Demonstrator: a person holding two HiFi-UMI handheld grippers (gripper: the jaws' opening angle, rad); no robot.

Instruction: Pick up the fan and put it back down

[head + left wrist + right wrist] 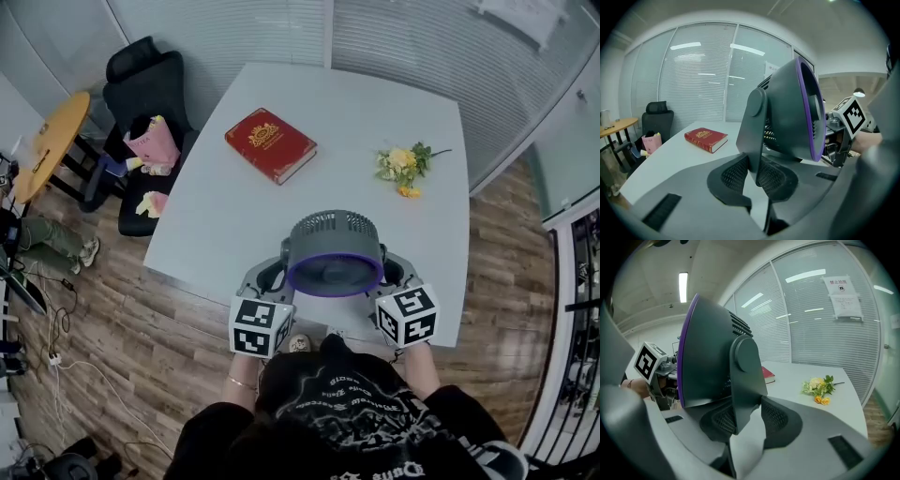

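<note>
The fan (335, 248), dark grey with a purple rim, hangs above the near edge of the white table (225, 225), its face turned up toward me. My left gripper (279, 270) is shut on the fan's left side bracket. In the left gripper view the bracket (757, 136) stands between the mesh pads (733, 176). My right gripper (390, 270) is shut on the right side bracket. In the right gripper view that bracket (745, 380) sits between the pads (715, 420), with the fan (710, 357) tilted left. The fan's base is hidden.
A red book (270, 143) lies at the table's middle left, and a small bunch of yellow flowers (405, 167) lies far right. A black office chair (141, 89) with bags and a round wooden table (52, 141) stand to the left. A glass wall runs behind.
</note>
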